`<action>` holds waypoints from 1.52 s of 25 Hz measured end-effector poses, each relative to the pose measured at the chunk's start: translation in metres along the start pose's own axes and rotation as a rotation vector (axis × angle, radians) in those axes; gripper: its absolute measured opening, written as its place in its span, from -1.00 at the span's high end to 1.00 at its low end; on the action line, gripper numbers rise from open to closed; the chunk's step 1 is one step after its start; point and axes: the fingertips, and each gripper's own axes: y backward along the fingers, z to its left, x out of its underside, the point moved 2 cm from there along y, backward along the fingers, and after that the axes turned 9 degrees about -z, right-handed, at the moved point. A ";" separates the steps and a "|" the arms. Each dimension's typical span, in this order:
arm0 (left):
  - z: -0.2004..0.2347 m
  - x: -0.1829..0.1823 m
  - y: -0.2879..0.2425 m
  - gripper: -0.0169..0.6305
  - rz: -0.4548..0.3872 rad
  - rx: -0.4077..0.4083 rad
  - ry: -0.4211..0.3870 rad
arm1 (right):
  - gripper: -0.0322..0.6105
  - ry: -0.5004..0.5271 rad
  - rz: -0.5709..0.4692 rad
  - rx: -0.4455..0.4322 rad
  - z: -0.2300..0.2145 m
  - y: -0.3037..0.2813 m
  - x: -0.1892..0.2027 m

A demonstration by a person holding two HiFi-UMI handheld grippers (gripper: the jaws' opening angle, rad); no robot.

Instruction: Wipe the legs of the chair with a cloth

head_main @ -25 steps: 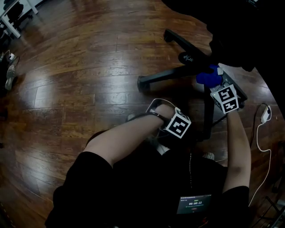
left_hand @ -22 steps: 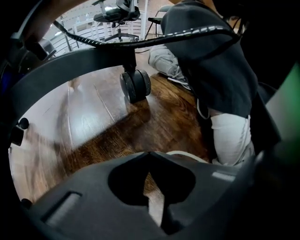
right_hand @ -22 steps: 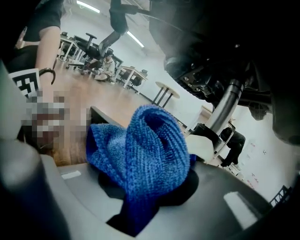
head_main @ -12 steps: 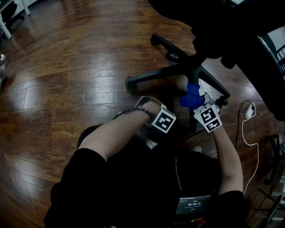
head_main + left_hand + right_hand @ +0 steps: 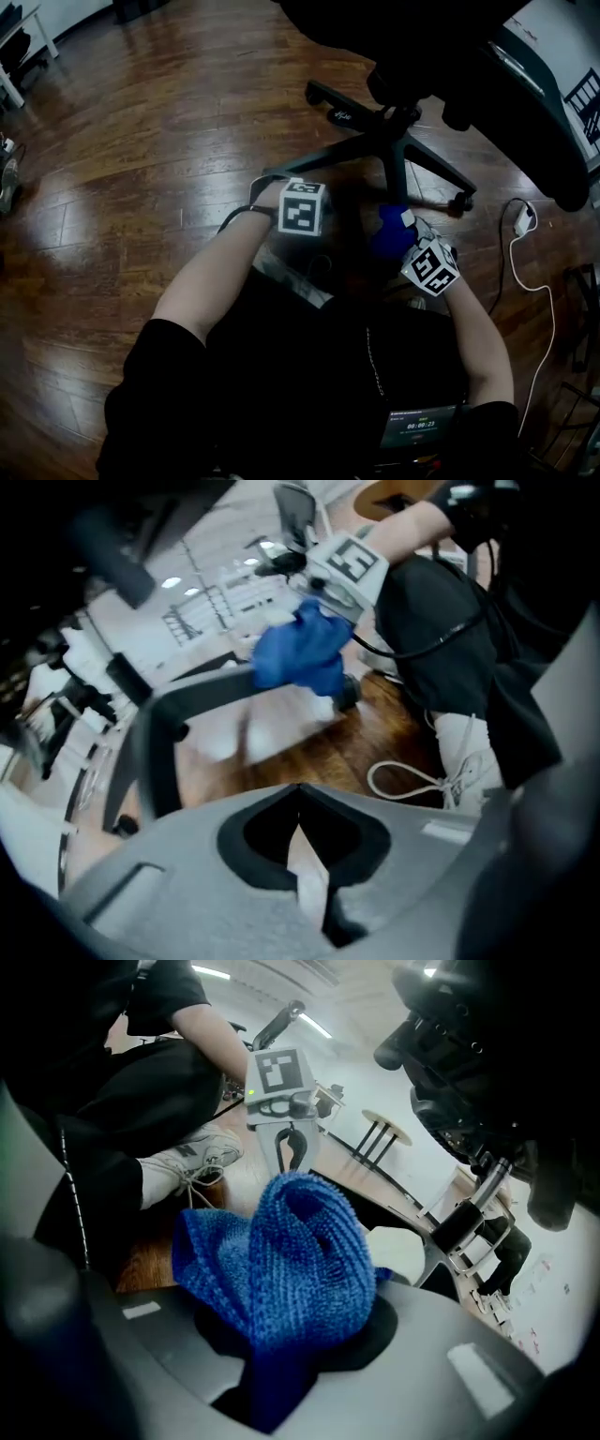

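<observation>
Nearby, a white cable (image 5: 548, 309) is seen on the floor (image 5: 141, 122) right of the chair (image 5: 422, 37). The cloth (image 5: 291, 1260) is clamped in the right gripper (image 5: 281, 1372), close by a leg (image 5: 394, 183); the left gripper (image 5: 305, 855) is closed, empty.

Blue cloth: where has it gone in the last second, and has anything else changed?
The right gripper has drawn the blue cloth away from the hub of the chair, along the near leg towards the person. The left gripper has swung left, towards the left leg. Unchanged: the right gripper stays shut on the cloth, and the left stays shut and empty.
</observation>
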 end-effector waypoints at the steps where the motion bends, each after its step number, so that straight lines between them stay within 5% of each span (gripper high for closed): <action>1: 0.010 0.003 0.013 0.95 -0.019 -0.046 0.032 | 0.58 -0.003 -0.001 -0.003 0.001 0.000 0.000; 4: 0.037 0.023 0.044 0.90 -0.045 -0.184 0.138 | 0.58 -0.008 -0.006 -0.012 0.001 -0.002 -0.002; 8: 0.071 0.059 0.059 0.22 0.002 -0.332 0.208 | 0.58 -0.002 -0.005 -0.006 0.002 -0.003 -0.004; 14: 0.103 0.087 0.040 -0.37 0.037 -0.384 0.325 | 0.58 0.017 -0.005 -0.015 0.001 -0.002 -0.004; 18: 0.092 0.112 -0.003 -0.32 0.183 -0.259 0.332 | 0.58 0.006 -0.025 -0.014 0.002 -0.002 -0.005; 19: 0.094 0.118 -0.005 -0.13 0.230 -0.273 0.326 | 0.58 0.005 -0.029 -0.014 0.002 -0.002 -0.006; 20: 0.099 0.121 -0.004 0.36 0.249 -0.303 0.340 | 0.58 0.005 -0.030 -0.012 0.001 -0.001 -0.006; 21: 0.104 0.122 -0.001 0.58 0.240 -0.331 0.374 | 0.58 0.007 -0.030 -0.009 0.000 0.000 -0.006; 27: 0.107 0.122 0.002 0.63 0.223 -0.368 0.464 | 0.60 0.028 -0.047 0.002 -0.002 -0.002 -0.004; 38: 0.042 0.099 0.008 0.54 0.187 -0.244 0.681 | 0.60 0.068 0.069 0.039 -0.030 0.010 0.033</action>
